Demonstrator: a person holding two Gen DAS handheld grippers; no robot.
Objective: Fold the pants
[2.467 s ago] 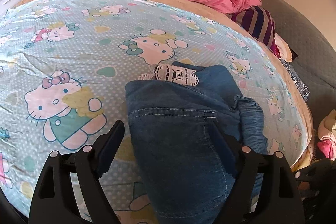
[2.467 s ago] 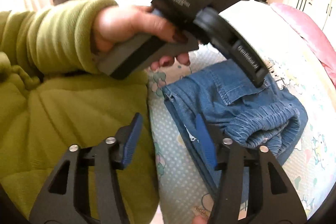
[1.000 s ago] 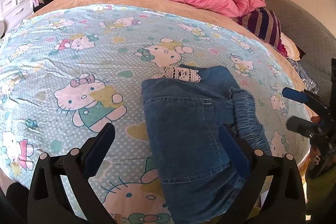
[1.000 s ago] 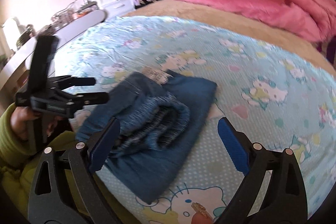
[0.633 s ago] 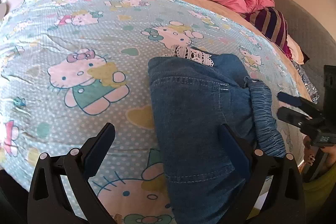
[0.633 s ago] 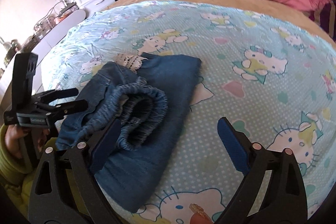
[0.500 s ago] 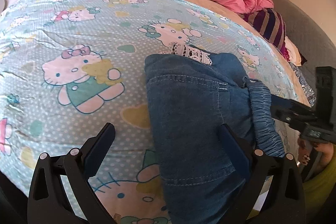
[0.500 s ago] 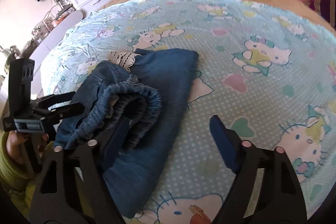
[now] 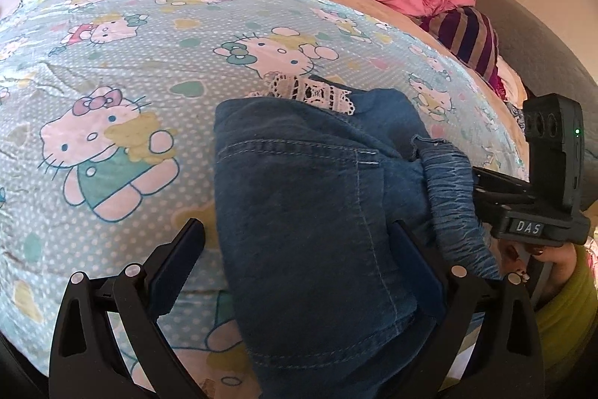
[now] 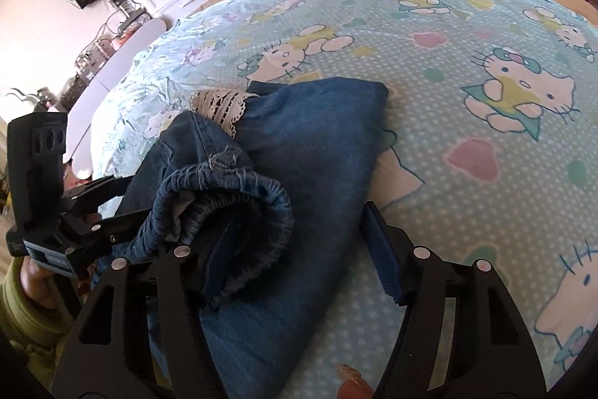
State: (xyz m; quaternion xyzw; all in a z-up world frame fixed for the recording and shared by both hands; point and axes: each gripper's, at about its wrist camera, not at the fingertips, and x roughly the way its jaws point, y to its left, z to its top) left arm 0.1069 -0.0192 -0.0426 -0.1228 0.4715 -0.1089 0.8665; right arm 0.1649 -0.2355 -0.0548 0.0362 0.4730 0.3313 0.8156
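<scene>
Closing right claw (image 10: 295, 268) over folded pants (image 10: 299, 152) at lower centre, pads not yet pressing, with left claw (image 9: 299, 268) wide astride, probably to lift bundle.

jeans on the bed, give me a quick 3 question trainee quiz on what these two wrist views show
1. True or false: the folded jeans lie on the cartoon cat bedsheet.
2. Which trim shows at the jeans' far edge? A) white lace trim B) red ribbon C) metal chain
3. Fill in: the right gripper has its closing jaws around the jeans' elastic ____.

Key: 1 true; 2 A; 3 waistband. The left gripper is open over the jeans.
</scene>
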